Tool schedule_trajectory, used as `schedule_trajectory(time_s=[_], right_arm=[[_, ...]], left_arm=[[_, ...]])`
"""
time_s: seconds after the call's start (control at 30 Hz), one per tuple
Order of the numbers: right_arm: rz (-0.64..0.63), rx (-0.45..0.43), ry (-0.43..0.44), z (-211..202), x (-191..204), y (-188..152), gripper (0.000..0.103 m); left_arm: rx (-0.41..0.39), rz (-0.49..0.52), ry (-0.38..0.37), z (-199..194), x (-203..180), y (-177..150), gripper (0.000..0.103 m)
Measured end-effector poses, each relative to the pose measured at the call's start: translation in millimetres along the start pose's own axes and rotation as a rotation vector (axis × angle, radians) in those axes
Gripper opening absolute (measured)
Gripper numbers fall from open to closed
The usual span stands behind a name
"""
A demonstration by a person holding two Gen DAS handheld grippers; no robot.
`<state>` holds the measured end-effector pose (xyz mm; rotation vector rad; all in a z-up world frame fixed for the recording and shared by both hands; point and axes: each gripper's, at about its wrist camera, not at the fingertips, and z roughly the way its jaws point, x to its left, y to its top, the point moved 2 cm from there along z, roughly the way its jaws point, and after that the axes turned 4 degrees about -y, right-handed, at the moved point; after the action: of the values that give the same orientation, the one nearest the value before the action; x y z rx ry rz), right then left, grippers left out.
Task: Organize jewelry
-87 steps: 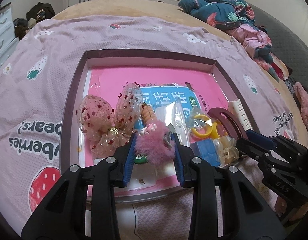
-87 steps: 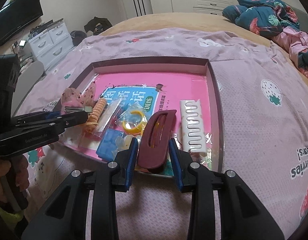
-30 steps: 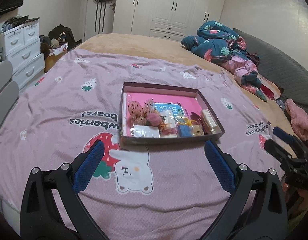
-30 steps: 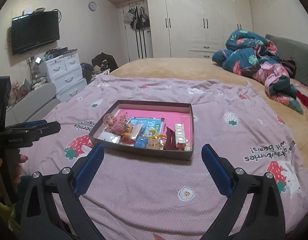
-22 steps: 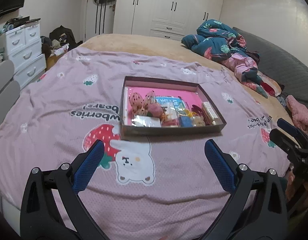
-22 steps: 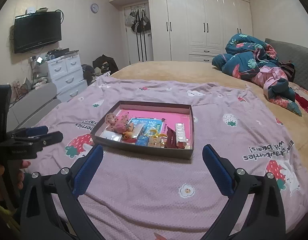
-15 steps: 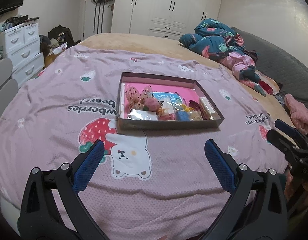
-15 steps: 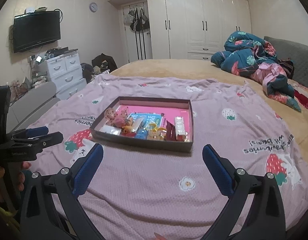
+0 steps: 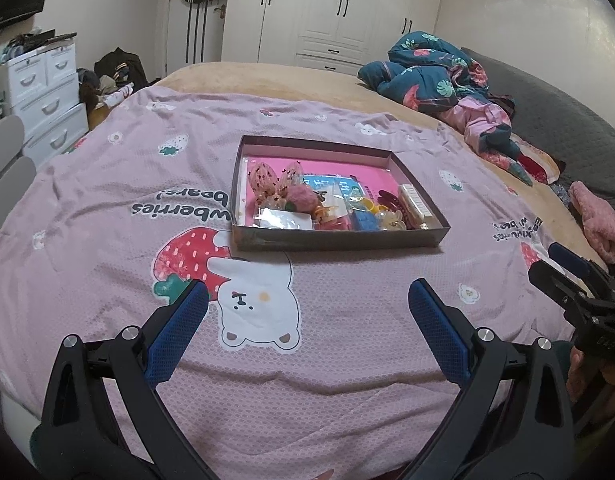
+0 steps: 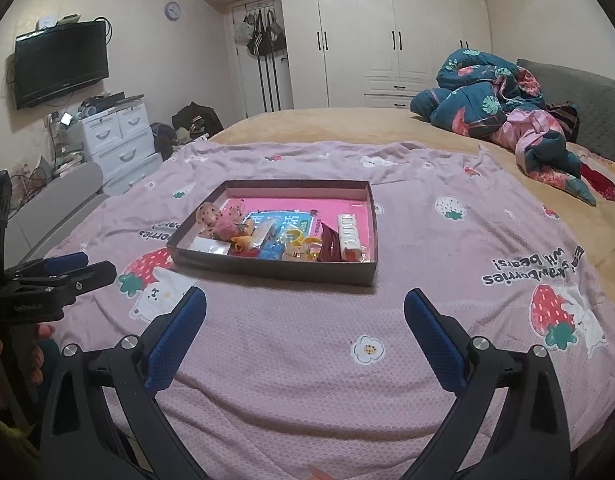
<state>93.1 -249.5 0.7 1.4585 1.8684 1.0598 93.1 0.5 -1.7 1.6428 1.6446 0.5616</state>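
Observation:
A shallow brown box [image 9: 339, 239] [image 10: 275, 269] with a pink floor lies on the bed. In it are a sequined bow [image 9: 267, 180], a pink fluffy clip [image 9: 303, 197] [image 10: 226, 223], a dark red claw clip [image 9: 391, 205] [image 10: 329, 243], a white comb clip [image 9: 417, 201] [image 10: 349, 232] and several small packets. My left gripper [image 9: 307, 300] is wide open and empty, well back from the box. My right gripper [image 10: 305, 300] is wide open and empty, also well back. Each gripper shows at the edge of the other's view.
The box rests on a pink strawberry-print sheet [image 9: 107, 200] over the bed. A crumpled teal and pink quilt [image 10: 507, 112] lies at the far right. White drawers [image 10: 115, 136] and a grey seat stand left of the bed, wardrobes behind.
Both grippers let go of the clips in the box, opened wide and pulled far back from it. In the last second they only drifted slightly.

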Motion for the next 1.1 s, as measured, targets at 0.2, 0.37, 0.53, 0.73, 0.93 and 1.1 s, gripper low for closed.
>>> schedule_trajectory(time_s=[0.2, 0.37, 0.53, 0.73, 0.93, 1.1], right_arm=[[0.0, -0.02, -0.011, -2.6, -2.1, 1.1, 0.099], [0.008, 0.001, -0.016, 0.8, -4.9, 0.5, 0.099], [0.009, 0.004, -0.015, 1.8, -4.7, -0.2, 0.099], [0.01, 0.005, -0.017, 2.6, -4.5, -0.7, 0.099], [0.012, 0.004, -0.018, 2.9, -5.0, -1.3, 0.099], [0.012, 0.002, -0.019, 2.7, -5.1, -1.1, 0.099]], left_arm=[[0.006, 0.0, -0.004, 1.7, -1.7, -0.9, 0.094], [0.009, 0.003, -0.006, 2.3, -3.4, -0.8, 0.094], [0.008, -0.003, 0.004, 1.6, -4.0, 0.0, 0.094], [0.007, -0.007, 0.006, 1.0, -3.5, 1.0, 0.094], [0.015, -0.006, 0.003, 1.2, -2.1, 0.3, 0.094], [0.018, -0.003, 0.002, 1.5, -2.0, -0.3, 0.094]])
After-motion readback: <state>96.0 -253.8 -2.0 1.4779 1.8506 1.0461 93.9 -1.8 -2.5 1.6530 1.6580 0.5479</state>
